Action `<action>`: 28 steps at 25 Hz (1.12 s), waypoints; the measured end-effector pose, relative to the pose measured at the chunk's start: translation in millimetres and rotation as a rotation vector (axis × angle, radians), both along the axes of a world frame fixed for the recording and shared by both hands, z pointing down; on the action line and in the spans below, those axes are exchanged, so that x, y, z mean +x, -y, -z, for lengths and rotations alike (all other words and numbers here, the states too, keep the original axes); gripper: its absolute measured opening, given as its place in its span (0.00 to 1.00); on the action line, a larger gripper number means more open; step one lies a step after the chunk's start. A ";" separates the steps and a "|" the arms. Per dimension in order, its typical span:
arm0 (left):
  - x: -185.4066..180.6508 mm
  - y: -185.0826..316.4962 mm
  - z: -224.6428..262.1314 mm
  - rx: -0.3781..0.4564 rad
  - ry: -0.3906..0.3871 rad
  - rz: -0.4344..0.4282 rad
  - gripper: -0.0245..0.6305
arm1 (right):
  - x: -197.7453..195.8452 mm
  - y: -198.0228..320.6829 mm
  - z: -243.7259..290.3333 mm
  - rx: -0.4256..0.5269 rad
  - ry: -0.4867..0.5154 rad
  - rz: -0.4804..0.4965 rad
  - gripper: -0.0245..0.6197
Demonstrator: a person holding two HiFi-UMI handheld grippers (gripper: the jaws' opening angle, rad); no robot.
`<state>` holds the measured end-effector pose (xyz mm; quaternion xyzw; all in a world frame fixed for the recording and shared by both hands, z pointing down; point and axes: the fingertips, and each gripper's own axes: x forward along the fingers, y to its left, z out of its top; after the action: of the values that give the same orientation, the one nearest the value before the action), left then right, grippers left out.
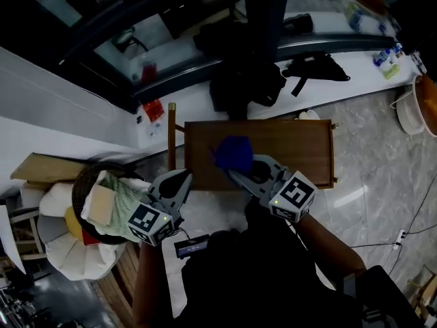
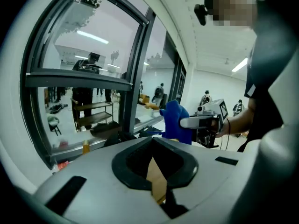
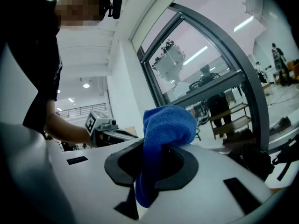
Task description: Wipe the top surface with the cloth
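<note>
The top surface is a small brown wooden table (image 1: 287, 149) in front of me in the head view. A blue cloth (image 1: 233, 152) hangs bunched above its left part, and my right gripper (image 1: 232, 171) is shut on it. In the right gripper view the cloth (image 3: 163, 125) is pinched between the jaws and bulges up over them. My left gripper (image 1: 186, 176) is held at the table's near-left edge, beside the right one, shut and holding nothing. In the left gripper view, the left gripper (image 2: 153, 139) has its jaws together, and the cloth (image 2: 177, 122) is off to the right.
A round basket (image 1: 82, 183) of folded cloths stands on the floor at the left. Behind the table a white ledge (image 1: 355, 63) carries black bags (image 1: 239, 80) under a window frame. A white basin (image 1: 410, 111) sits at the far right, and a cable (image 1: 410, 217) runs across the marble floor.
</note>
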<state>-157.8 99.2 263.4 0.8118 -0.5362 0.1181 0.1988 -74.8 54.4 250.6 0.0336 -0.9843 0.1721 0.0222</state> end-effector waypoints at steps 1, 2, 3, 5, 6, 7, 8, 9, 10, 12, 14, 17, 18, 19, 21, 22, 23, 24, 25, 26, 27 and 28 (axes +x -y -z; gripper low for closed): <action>-4.9 6.2 0.9 -0.009 0.010 0.004 0.05 | -6.6 5.6 -3.0 -0.006 -0.005 0.013 0.14; -10.1 11.3 1.2 -0.020 0.019 0.007 0.05 | -13.2 10.2 -6.7 -0.015 -0.015 0.024 0.14; -15.1 15.6 1.1 -0.032 0.024 0.009 0.05 | -19.8 13.9 -10.4 -0.032 -0.024 0.033 0.14; -25.0 23.5 -1.9 -0.060 0.029 0.016 0.05 | -34.1 21.2 -15.6 -0.081 -0.028 0.039 0.14; -30.5 27.5 -5.5 -0.076 0.031 0.019 0.05 | -42.8 25.3 -17.3 -0.097 -0.027 0.039 0.14; -35.8 31.3 -10.3 -0.095 0.031 0.020 0.05 | -52.2 29.2 -19.2 -0.104 -0.027 0.037 0.14; -40.4 34.4 -15.9 -0.115 0.029 0.016 0.05 | -61.7 32.4 -22.4 -0.109 -0.029 0.034 0.14; -44.6 37.3 -21.6 -0.135 0.021 0.011 0.05 | -70.8 35.3 -27.1 -0.117 -0.035 0.028 0.14; -48.6 40.7 -26.9 -0.152 0.006 0.005 0.05 | -79.7 38.4 -33.5 -0.128 -0.044 0.020 0.14; -57.3 50.3 -36.2 -0.179 -0.040 0.000 0.05 | -97.4 46.0 -51.5 -0.164 -0.072 0.006 0.14; -68.7 61.5 -46.2 -0.206 -0.088 0.004 0.05 | -115.0 54.4 -76.2 -0.226 -0.101 -0.007 0.14; -91.9 70.8 -72.8 -0.290 -0.102 0.008 0.05 | -136.3 65.6 -118.8 -0.337 -0.140 -0.070 0.14; -101.0 72.0 -84.0 -0.328 -0.092 0.010 0.05 | -141.7 69.3 -132.3 -0.375 -0.151 -0.101 0.14; -110.8 73.5 -94.7 -0.364 -0.083 0.017 0.05 | -147.0 72.8 -145.0 -0.409 -0.163 -0.131 0.14; -130.3 78.3 -113.5 -0.428 -0.086 0.044 0.05 | -159.0 78.5 -168.1 -0.457 -0.186 -0.174 0.14; -138.3 81.4 -121.8 -0.457 -0.097 0.062 0.05 | -165.8 80.6 -178.9 -0.475 -0.197 -0.186 0.14; -144.2 84.8 -129.0 -0.480 -0.109 0.079 0.05 | -172.9 82.1 -189.3 -0.493 -0.207 -0.193 0.14; -147.7 88.4 -134.9 -0.498 -0.116 0.090 0.05 | -179.9 83.2 -199.8 -0.511 -0.220 -0.196 0.14; -149.1 91.9 -139.4 -0.510 -0.118 0.094 0.05 | -186.7 83.5 -210.8 -0.526 -0.238 -0.197 0.14; -148.9 94.9 -143.0 -0.518 -0.115 0.092 0.05 | -193.0 83.1 -222.5 -0.538 -0.262 -0.196 0.14; -147.8 97.5 -146.0 -0.524 -0.111 0.086 0.05 | -199.0 82.4 -234.3 -0.545 -0.289 -0.196 0.14; -146.8 99.6 -148.9 -0.530 -0.105 0.079 0.05 | -204.4 81.5 -245.5 -0.551 -0.314 -0.196 0.14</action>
<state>-304.7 -0.4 412.3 0.7149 -0.5069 0.2043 0.4361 -279.2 -27.0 496.1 0.1467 -0.8775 0.4257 0.1651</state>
